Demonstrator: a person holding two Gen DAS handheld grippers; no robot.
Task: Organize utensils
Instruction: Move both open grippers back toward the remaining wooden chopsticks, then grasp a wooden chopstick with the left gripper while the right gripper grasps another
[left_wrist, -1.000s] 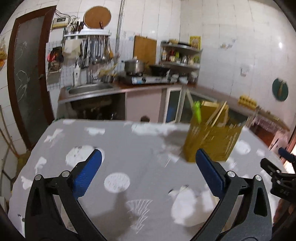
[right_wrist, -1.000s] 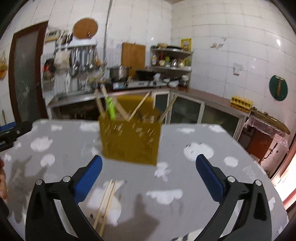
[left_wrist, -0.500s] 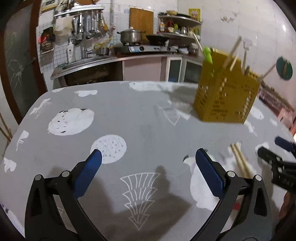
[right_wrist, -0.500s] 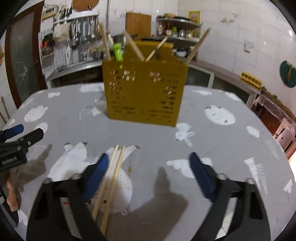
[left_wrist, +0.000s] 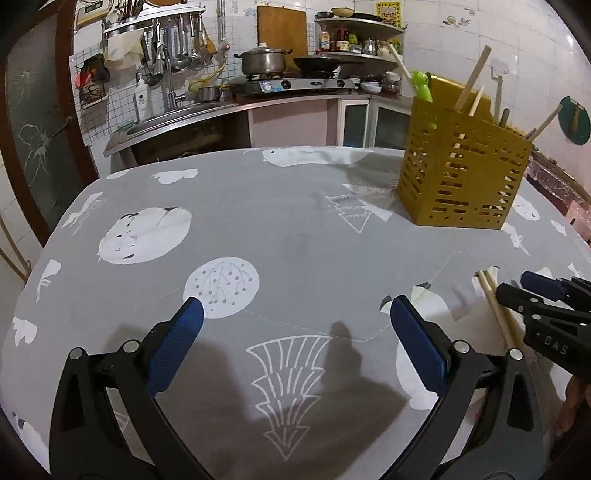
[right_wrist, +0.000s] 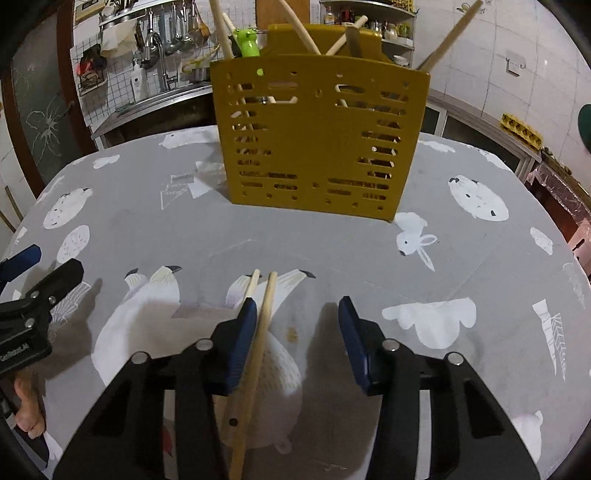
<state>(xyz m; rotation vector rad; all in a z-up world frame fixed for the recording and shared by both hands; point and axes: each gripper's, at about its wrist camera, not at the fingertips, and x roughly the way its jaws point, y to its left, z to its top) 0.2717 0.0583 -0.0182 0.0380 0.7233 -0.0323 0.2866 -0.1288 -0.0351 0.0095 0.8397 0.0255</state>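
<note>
From my left wrist, the yellow utensil basket (left_wrist: 463, 173) stood on the grey tablecloth (left_wrist: 258, 221); my left gripper (left_wrist: 295, 332) hung wide open, empty. From my right, chopsticks (right_wrist: 258, 332) lay before the basket, between my closing right gripper's (right_wrist: 297, 314) pads, against the left one.

Kitchen around me, white-tiled walls (left_wrist: 436, 33).
I'm at a table with a grey animal-print cloth (left_wrist: 258, 221); steel sink (left_wrist: 173, 114), gas stove (left_wrist: 295, 85) with pot (left_wrist: 263, 61), corner shelves (left_wrist: 354, 37), dark door (left_wrist: 33, 122) on my left.
</note>
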